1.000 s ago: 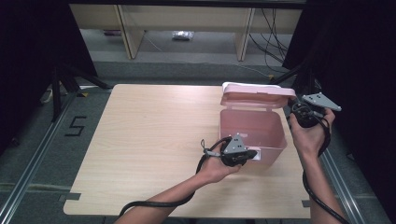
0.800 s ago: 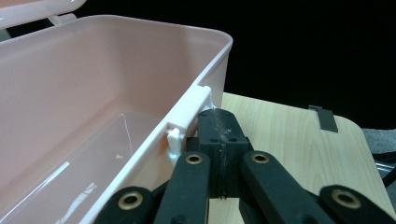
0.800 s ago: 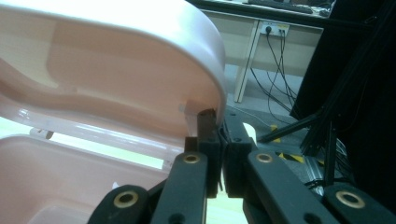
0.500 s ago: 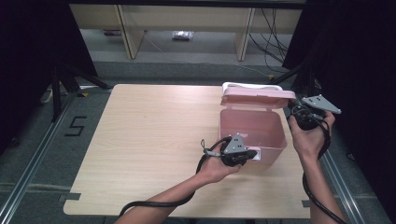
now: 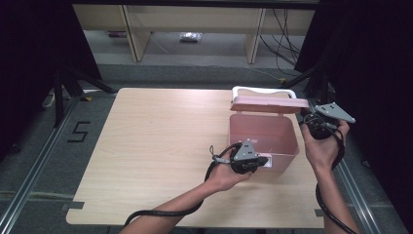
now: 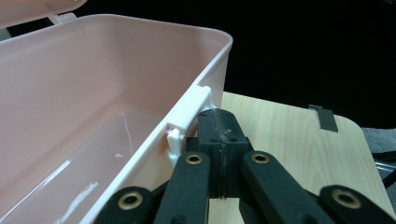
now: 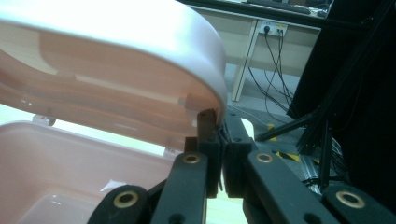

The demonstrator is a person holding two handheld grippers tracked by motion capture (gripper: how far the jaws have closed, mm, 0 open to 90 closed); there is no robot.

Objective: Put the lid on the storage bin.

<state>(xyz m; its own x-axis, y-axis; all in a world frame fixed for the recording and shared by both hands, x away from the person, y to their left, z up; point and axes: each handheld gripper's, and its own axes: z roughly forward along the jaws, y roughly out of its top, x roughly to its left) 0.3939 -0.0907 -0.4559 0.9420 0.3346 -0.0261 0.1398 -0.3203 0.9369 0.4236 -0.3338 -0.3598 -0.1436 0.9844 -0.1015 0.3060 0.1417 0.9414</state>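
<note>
High view: a pink box (image 5: 263,136) sits on the right part of the wooden surface (image 5: 156,146), its lid (image 5: 269,103) raised above the rear rim; the left gripper (image 5: 249,162) is at the box's near wall, its fingers closed on the white latch tab (image 6: 194,109) on that wall; the right gripper (image 5: 311,124) is at the lid's right end, its fingers closed on the lid's edge, as the right gripper view shows; the box is empty inside.

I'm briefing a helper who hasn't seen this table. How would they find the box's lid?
On the wooden table, look at the right end for the pink box. The lid is the flat pink slab hinged at its far rim, tilted open above the cavity, white handle behind.
</note>
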